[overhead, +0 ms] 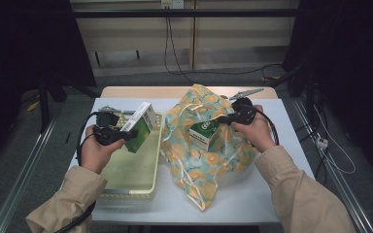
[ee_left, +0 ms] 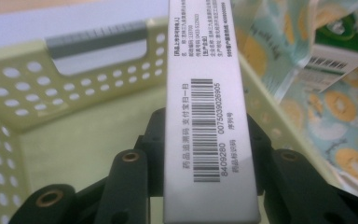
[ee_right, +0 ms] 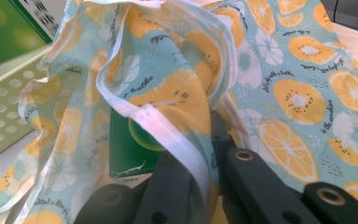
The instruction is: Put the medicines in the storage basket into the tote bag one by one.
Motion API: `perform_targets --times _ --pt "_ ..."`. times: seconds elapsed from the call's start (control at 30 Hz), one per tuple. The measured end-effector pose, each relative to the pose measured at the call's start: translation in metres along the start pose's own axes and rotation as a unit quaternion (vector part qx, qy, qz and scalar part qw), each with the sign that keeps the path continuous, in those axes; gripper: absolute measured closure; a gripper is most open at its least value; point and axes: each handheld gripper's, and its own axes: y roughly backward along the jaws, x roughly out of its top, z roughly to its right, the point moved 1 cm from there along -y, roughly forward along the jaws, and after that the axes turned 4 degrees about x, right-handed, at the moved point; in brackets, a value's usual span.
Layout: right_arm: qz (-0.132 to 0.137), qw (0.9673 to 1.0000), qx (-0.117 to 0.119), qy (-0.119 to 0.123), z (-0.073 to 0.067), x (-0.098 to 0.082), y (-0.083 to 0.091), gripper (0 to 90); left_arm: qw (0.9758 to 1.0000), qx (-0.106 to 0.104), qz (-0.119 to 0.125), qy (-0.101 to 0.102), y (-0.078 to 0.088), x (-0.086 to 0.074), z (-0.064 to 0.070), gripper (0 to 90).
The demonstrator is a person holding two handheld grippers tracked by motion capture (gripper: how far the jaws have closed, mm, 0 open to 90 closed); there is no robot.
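Observation:
My left gripper (overhead: 125,134) is shut on a green and white carton (overhead: 141,126) and holds it tilted above the pale green basket (overhead: 126,191). In the left gripper view the carton's white barcode side (ee_left: 209,116) stands between the black jaws. My right gripper (overhead: 226,119) is shut on the rim of a teal cloth bag (overhead: 204,162) printed with orange slices. The white-trimmed hem (ee_right: 177,140) is pinched between its jaws. A second green and white carton (overhead: 204,132) sits in the bag's mouth, and the right gripper view shows it as a green face (ee_right: 126,154).
The perforated basket (ee_left: 28,93) stands on the left half of the white table (overhead: 252,199), with the bag (ee_left: 340,116) lying just to its right. Cables trail from both grippers. A dark floor and metal rails surround the table.

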Motion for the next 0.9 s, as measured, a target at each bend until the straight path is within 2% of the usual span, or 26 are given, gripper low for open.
perform_targets --times 0.27,0.43,0.5,0.6,0.7,0.77,0.9 --pt "0.001 1.0000 -0.005 -0.005 0.004 -0.001 0.004 89.5 0.9990 -0.012 0.031 -0.031 0.029 0.025 0.010 63.3" --pt "0.003 1.0000 -0.003 -0.006 0.005 0.000 0.003 89.5 0.9973 -0.026 0.041 -0.054 0.040 0.036 0.026 63.3" --pt "0.002 1.0000 -0.003 -0.007 0.005 0.000 0.002 89.5 0.9961 -0.044 0.044 -0.062 0.039 0.037 0.036 63.3" --pt "0.002 1.0000 -0.001 -0.007 0.005 -0.001 0.002 89.5 0.9935 -0.056 0.038 -0.091 0.037 0.037 0.052 63.3" --pt "0.001 1.0000 -0.004 -0.007 0.007 -0.001 0.002 89.5 0.9905 -0.084 0.036 -0.103 0.031 0.035 0.069 63.2" --pt "0.003 0.9999 -0.003 -0.010 0.008 -0.001 0.003 89.5 0.9880 -0.095 0.027 -0.118 0.025 0.034 0.079 63.2" --pt "0.003 0.9999 -0.003 -0.011 0.008 -0.001 0.004 89.5 0.9841 -0.115 0.011 -0.135 0.011 0.031 0.096 63.1"
